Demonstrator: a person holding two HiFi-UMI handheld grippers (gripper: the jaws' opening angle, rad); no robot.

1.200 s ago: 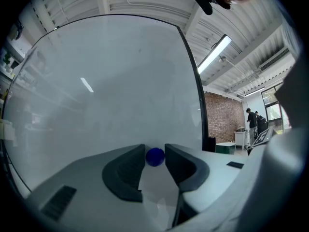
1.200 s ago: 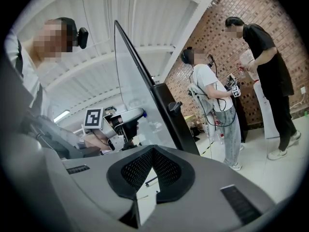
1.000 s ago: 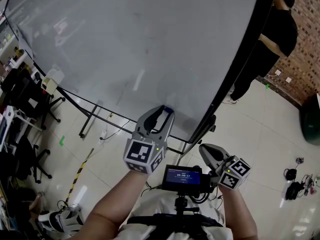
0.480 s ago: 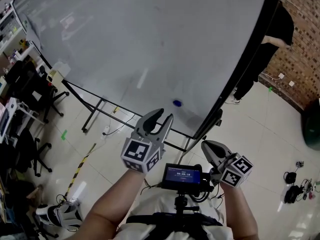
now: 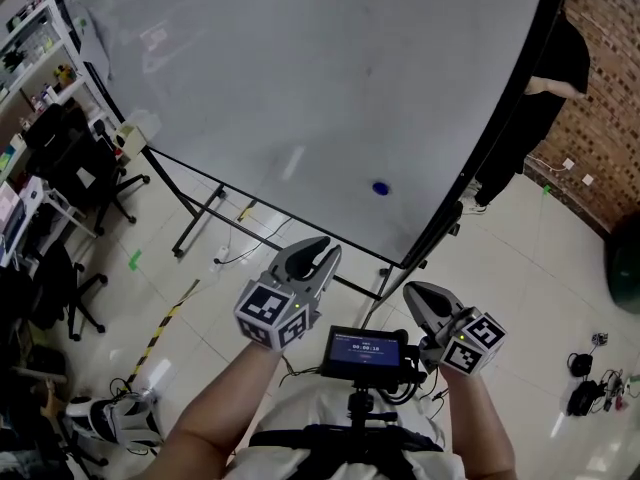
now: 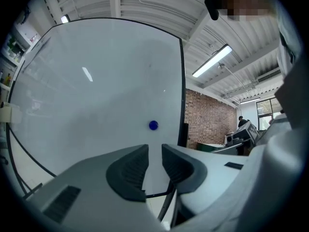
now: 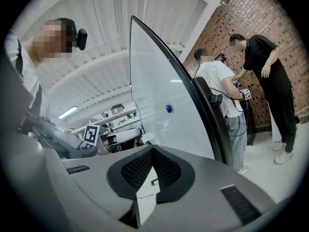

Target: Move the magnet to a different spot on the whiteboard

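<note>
A small blue round magnet (image 5: 380, 188) sticks low on the right part of the big whiteboard (image 5: 300, 78), with nothing touching it. It also shows in the left gripper view as the magnet (image 6: 153, 125) and in the right gripper view as the magnet (image 7: 168, 108). My left gripper (image 5: 315, 250) hangs below and left of it, well back from the board. Its jaws have just been closing; a narrow gap remains and nothing is between them (image 6: 154, 151). My right gripper (image 5: 418, 298) is held low at the right, its pads meeting with nothing in them (image 7: 153, 151).
The whiteboard stands on a black wheeled frame (image 5: 215, 208) over a tiled floor. Office chairs (image 5: 60, 298) and shelves crowd the left side. Two people (image 7: 227, 91) stand by the brick wall at the right. Cables (image 5: 585, 393) lie on the floor at the far right.
The left gripper, which was at the magnet on the board, has let it go and drawn back and down. The magnet stays on the board. The right gripper has barely shifted.
</note>
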